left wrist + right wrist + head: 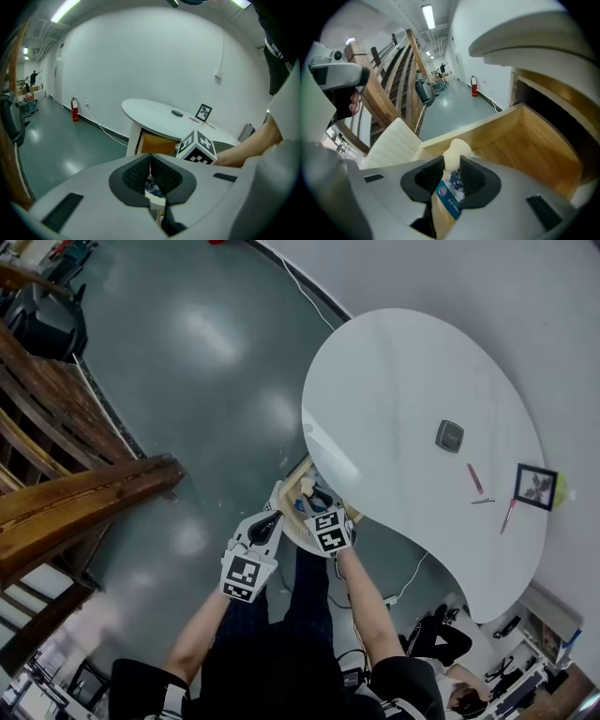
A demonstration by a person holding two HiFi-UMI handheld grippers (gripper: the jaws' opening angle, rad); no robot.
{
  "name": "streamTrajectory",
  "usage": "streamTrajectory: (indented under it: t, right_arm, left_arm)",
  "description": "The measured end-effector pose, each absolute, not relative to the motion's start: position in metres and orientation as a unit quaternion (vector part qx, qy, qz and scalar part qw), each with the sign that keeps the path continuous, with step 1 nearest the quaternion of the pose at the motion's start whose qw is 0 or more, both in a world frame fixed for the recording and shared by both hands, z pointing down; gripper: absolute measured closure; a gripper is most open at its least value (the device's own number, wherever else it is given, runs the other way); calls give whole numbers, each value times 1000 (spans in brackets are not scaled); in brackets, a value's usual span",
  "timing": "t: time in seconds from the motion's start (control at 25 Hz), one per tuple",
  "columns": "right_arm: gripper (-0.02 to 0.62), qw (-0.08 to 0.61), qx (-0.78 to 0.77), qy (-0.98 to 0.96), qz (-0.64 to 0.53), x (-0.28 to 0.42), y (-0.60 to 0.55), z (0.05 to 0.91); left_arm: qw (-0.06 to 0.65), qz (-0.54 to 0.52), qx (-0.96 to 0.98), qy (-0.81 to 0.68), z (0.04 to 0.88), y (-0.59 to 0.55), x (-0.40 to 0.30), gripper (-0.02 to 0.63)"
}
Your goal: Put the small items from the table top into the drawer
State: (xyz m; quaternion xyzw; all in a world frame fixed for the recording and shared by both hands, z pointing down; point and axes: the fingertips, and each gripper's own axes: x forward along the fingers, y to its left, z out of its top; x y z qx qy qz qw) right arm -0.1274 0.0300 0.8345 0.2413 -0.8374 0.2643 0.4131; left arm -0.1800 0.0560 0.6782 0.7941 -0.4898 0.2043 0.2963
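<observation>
My right gripper (pixel 307 504) (pixel 451 162) is shut on a small item with a cream rounded top (pixel 457 149) and a blue label (pixel 446 199). It holds the item over the open wooden drawer (pixel 525 136) (pixel 298 471) under the white table's (pixel 403 381) near edge. My left gripper (pixel 277 504) (pixel 150 160) hangs just left of the drawer, its pads together with nothing between them. A dark grey square item (pixel 449 435), a pink pen (pixel 475 479), a small silvery piece (pixel 483 501) and a second pink pen (pixel 507 517) lie on the table top.
A black picture frame (pixel 535 487) stands at the table's right side beside something yellow-green (pixel 560 491). A wooden staircase (pixel 66 474) rises on the left. A cream chair (pixel 393 140) stands beyond the drawer front. A cable (pixel 309 296) runs along the glossy floor by the wall.
</observation>
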Motion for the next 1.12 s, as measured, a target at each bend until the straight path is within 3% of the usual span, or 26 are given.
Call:
streamTrajectory:
  t: [0.48, 1.12]
  right_arm:
    - [472, 470, 210, -815, 266, -130, 33, 880]
    - [462, 462, 222, -818, 260, -130, 29, 869]
  left_arm:
    - [304, 202, 784, -503, 683, 57, -202, 586]
    - [301, 201, 787, -500, 678, 60, -203, 586]
